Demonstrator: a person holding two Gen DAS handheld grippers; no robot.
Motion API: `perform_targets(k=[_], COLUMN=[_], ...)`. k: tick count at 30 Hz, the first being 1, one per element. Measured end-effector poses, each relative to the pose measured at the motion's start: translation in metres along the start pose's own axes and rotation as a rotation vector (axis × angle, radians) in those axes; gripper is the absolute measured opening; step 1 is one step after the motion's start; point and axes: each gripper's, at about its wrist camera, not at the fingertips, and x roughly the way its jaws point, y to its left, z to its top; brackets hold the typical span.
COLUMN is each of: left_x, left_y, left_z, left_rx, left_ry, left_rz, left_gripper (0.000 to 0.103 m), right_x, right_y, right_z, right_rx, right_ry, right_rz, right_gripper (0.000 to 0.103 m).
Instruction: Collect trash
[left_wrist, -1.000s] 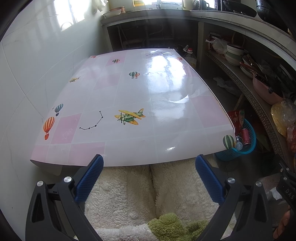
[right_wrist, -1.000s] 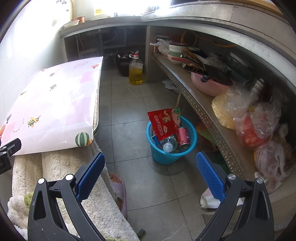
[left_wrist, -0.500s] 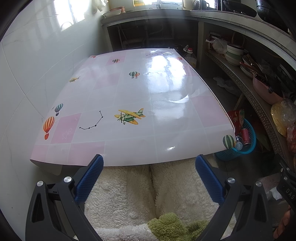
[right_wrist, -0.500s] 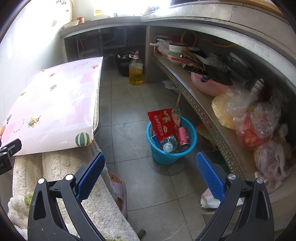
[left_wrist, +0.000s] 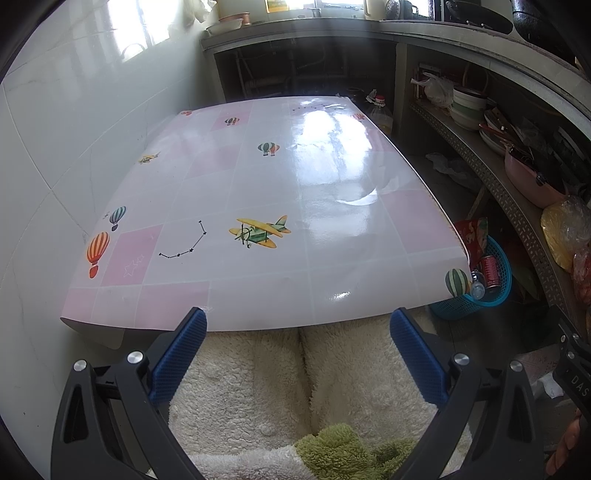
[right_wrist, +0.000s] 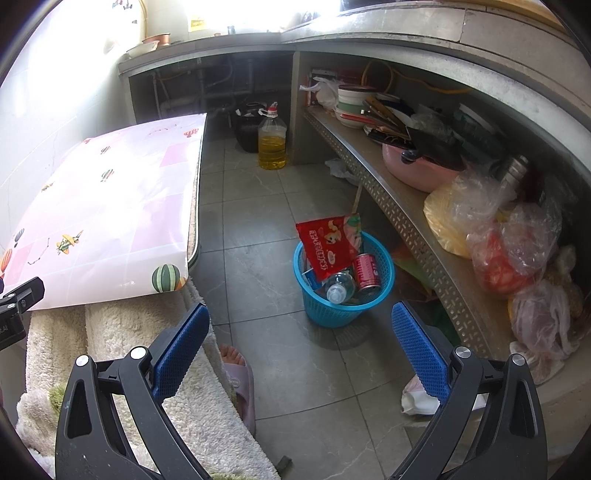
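Tabletop with a pink-and-white balloon and airplane cover fills the left wrist view; the left hand-held gripper hangs over its near edge and a fluffy white blanket, its blue pads spread wide with nothing between them. Right of the table, on the tiled floor, stands a blue basket holding a red snack bag, a plastic bottle and a red can. The right hand-held gripper hovers nearer the camera than the basket, also spread and empty. Crumpled paper lies on the floor by its right finger, below the cluttered shelf.
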Motion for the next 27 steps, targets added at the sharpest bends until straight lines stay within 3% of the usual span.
perform_targets(k=[27], left_x=[-0.0002], left_y=[-0.0006], left_z=[-0.0003], left_rx=[0.002], left_ry=[0.001], left_rz=[-0.001], left_gripper=[0.097], right_x=[0.0004], right_y=[0.0023], right_z=[0.003], right_rx=[-0.001], right_ry=[0.002], right_rz=[0.003], right_gripper=[0.095])
